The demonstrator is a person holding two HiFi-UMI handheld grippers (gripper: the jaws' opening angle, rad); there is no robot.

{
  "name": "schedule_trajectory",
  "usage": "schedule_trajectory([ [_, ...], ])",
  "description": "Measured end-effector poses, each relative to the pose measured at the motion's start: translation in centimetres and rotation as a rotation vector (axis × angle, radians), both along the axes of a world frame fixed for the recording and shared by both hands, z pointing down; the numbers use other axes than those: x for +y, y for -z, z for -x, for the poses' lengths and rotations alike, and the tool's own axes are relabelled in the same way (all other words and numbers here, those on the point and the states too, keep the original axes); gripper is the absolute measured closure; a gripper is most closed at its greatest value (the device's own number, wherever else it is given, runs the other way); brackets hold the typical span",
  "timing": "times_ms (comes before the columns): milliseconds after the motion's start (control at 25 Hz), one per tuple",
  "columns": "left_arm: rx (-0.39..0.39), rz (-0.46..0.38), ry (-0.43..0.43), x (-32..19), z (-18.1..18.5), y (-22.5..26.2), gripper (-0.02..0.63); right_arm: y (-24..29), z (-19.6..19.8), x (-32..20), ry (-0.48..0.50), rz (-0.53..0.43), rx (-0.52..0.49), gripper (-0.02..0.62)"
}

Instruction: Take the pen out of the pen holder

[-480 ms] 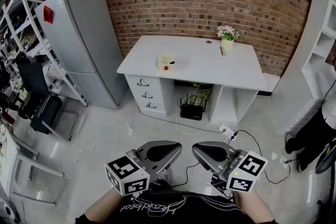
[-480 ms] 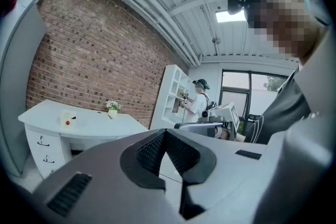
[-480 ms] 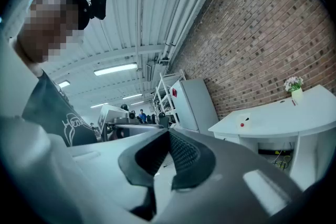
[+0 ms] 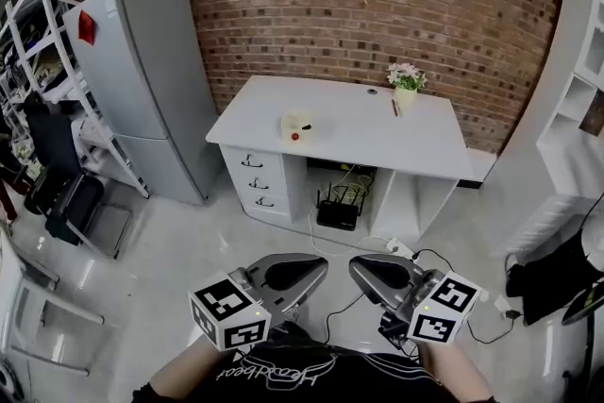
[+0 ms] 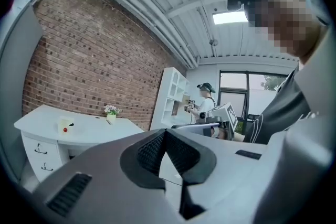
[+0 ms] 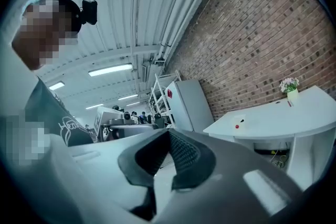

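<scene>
Plainly no grasp is called for yet: left gripper (image 4: pixel 304 271) and right gripper (image 4: pixel 370 271) are held empty, jaws closed, well apart from the worktop (image 4: pixel 359 146), on which the likely pen holder (image 4: pixel 296 125) is seated.

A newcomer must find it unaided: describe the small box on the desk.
Start at the white desk against the brick wall. On its left part, above the drawers, sits a small cream box. It alone shows a red dot; the flower pot stands apart, toward the desk's back right.
</scene>
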State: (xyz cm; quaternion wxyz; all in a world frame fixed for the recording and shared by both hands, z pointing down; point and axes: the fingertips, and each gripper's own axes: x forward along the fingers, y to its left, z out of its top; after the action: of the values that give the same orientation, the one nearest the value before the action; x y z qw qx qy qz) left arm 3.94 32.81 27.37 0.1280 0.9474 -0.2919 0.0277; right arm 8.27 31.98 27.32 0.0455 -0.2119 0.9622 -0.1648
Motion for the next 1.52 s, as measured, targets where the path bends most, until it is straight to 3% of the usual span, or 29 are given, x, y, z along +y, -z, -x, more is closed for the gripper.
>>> schedule_trajectory([
  [440, 0.023, 0.063, -0.019, -5.4, 0.9, -2.8, 0.604, -2.8, 0.3, -5.8, -0.038, 0.062, -0.002, 0.592],
  [1520, -0.04, 0.265, -0.104, -35.1, 8.9, -8.8, 0.604, -7.6, 7.7, -34.7, -0.152, 0.283, -0.037, 0.592],
])
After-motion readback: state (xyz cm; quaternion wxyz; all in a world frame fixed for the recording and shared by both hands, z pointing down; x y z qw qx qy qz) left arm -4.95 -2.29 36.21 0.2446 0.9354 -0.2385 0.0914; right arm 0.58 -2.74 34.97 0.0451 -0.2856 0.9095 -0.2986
